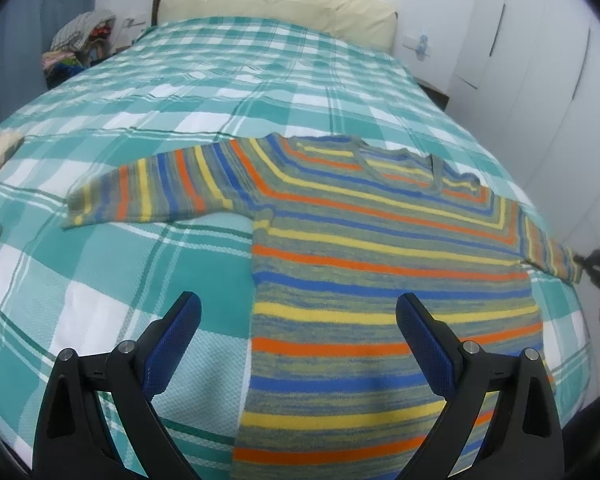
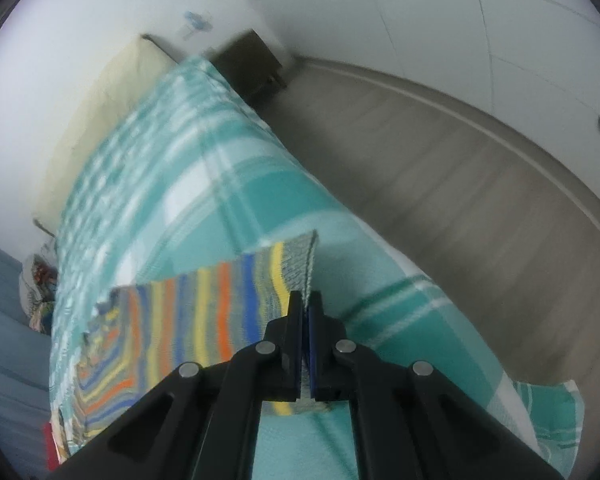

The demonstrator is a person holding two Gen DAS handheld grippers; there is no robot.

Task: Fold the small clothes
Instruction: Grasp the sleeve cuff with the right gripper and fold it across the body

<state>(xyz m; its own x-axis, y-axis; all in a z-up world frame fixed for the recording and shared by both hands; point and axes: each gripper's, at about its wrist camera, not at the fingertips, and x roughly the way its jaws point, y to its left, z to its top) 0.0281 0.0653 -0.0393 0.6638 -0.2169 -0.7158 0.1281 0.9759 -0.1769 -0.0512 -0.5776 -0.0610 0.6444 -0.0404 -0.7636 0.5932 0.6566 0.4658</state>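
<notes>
A striped knit sweater (image 1: 360, 264) in orange, yellow, blue and grey-green lies flat on the bed, both sleeves spread out. My left gripper (image 1: 298, 308) hovers open over its lower body, blue pads wide apart, nothing between them. In the right wrist view my right gripper (image 2: 306, 300) is shut on the cuff end of the sweater's right sleeve (image 2: 228, 300), which rises a little off the cover near the bed's right edge. That gripper also shows as a dark shape at the sleeve end, the right gripper (image 1: 598, 266).
The bed carries a teal and white checked cover (image 1: 148, 248) and a cream headboard (image 1: 276, 4). A pile of clothes (image 1: 76, 48) sits beside the bed at the far left. Grey floor (image 2: 440, 160) and white wardrobe doors (image 1: 540, 40) lie to the right.
</notes>
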